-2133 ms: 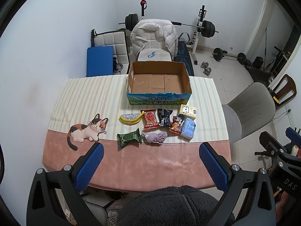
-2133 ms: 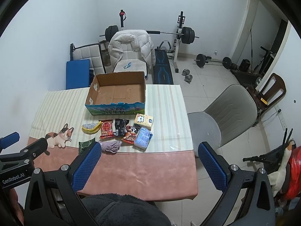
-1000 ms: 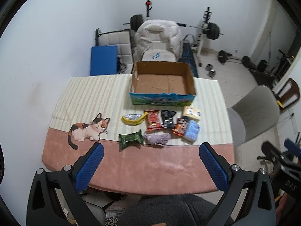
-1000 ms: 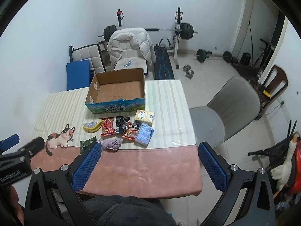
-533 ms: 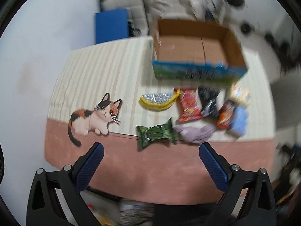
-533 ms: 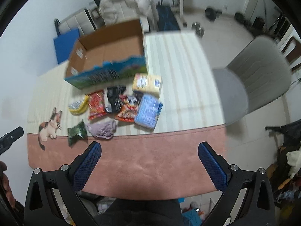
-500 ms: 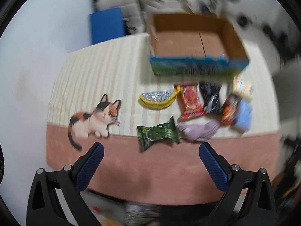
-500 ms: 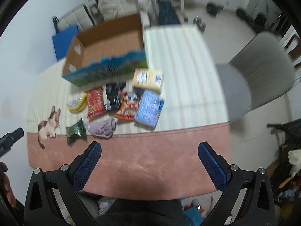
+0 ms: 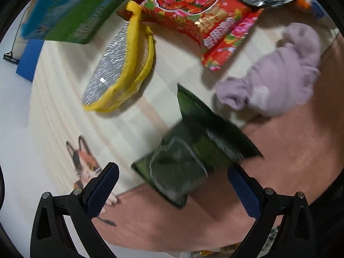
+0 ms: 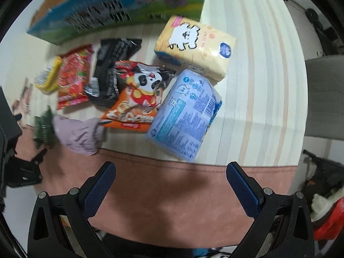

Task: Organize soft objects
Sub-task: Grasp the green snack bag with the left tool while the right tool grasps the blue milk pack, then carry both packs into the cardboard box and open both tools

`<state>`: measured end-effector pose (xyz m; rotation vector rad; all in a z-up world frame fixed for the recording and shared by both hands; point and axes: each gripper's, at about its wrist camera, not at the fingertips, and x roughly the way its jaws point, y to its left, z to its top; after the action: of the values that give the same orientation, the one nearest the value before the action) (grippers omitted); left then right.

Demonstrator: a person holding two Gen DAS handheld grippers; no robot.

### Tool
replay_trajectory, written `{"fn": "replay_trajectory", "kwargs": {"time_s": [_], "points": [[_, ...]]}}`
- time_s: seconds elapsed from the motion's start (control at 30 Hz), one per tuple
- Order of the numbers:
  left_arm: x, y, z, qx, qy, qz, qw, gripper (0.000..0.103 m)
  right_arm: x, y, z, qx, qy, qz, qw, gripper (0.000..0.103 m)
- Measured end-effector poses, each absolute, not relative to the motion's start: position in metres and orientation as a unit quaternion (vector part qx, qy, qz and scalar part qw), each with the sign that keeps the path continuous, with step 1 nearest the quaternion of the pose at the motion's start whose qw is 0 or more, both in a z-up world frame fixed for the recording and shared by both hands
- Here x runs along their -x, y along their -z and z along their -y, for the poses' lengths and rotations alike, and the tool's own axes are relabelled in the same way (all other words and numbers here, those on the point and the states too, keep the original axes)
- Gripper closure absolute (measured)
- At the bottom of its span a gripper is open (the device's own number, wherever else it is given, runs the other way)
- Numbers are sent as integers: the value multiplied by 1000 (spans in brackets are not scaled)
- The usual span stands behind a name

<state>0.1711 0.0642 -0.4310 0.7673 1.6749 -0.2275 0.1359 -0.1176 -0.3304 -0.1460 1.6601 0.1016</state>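
Your left claw (image 9: 172,185) is spread wide w/ nothing gripped; the green packet (image 9: 193,150) sits between its fingers, not yet touched, straddling the stripe/pink border of the desk (image 9: 290,150). Taking the cardboard box (image 10: 120,6) as landmark: the yellow banana pouch (image 9: 120,73) lies just in front of its left end, the red snack bag (image 9: 202,15) beside that, and the purple cloth (image 9: 277,75) further out toward the desk edge, right of the green packet.

Risk, imo: the frame is motion-blurred, so if you close while moving you could pinch only the packet's crimped end and have it slip, or shove it off the near edge. The purple cloth is near enough to snag too.

Your right claw (image 10: 172,185) is also fully open and empty, hovering over pink desk in front of the blue tissue pack (image 10: 187,116).

Only the right view shows the yellow tissue pack (image 10: 193,47), panda bag (image 10: 137,94) and black bag (image 10: 111,71); the green packet is a mere blur there. Only the left view shows the cat print (image 9: 83,163).
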Motion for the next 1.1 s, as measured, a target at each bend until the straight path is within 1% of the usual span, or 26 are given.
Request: {"fn": "replay_trajectory", "kwargs": {"time_s": [0.07,0.1,0.13,0.27,0.33,0.37,0.43,0.47,0.5,0.53,0.57,0.63,0.67,0.73,0.8,0.93,0.97,1.0,1.1], "points": [[-178,435,-67,-314,98,-727,603,20,-139,339,117,65,-43,-740,668,0],[-182,435,-69,-296,97,-735,603,36,-140,344,118,57,-42,-743,666,0],[-185,436,-72,-274,85,-745,602,48,-142,348,120,49,-40,-745,664,0],[-195,432,-92,-165,40,-770,615,53,-152,359,134,7,-22,-748,663,0],[-198,433,-112,-70,-6,-792,607,53,-156,364,144,-23,-10,-748,663,1],[-197,436,-123,-21,-29,-803,595,53,-158,365,147,-35,-5,-748,663,3],[-193,442,-147,87,-63,-813,572,53,-163,370,156,-64,3,-748,661,4],[-189,444,-155,127,-72,-812,566,53,-165,373,159,-75,7,-748,659,7],[-186,446,-162,165,-76,-809,559,53,-167,378,161,-87,13,-748,658,12],[-182,447,-167,188,-78,-806,556,52,-169,379,165,-95,18,-749,656,14],[-181,445,-168,192,-77,-802,560,52,-170,385,167,-105,24,-751,651,17],[-177,446,-166,182,-66,-805,560,52,-169,394,169,-112,31,-757,643,30],[-173,446,-164,175,-61,-808,560,51,-167,399,169,-112,35,-762,637,39],[-167,447,-164,161,-55,-809,562,50,-161,399,168,-103,37,-758,643,45],[-160,441,-161,150,-55,-809,565,50,-147,399,166,-91,31,-768,633,47],[-148,435,-148,138,-62,-799,582,51,-108,403,160,-54,13,-786,616,46],[-143,435,-137,136,-65,-796,586,52,-100,404,160,-53,13,-788,614,41],[-136,433,-134,134,-69,-794,589,58,-94,404,161,-61,13,-783,618,37],[-117,423,-116,128,-84,-786,599,63,-84,406,169,-83,16,-772,630,37]]}}
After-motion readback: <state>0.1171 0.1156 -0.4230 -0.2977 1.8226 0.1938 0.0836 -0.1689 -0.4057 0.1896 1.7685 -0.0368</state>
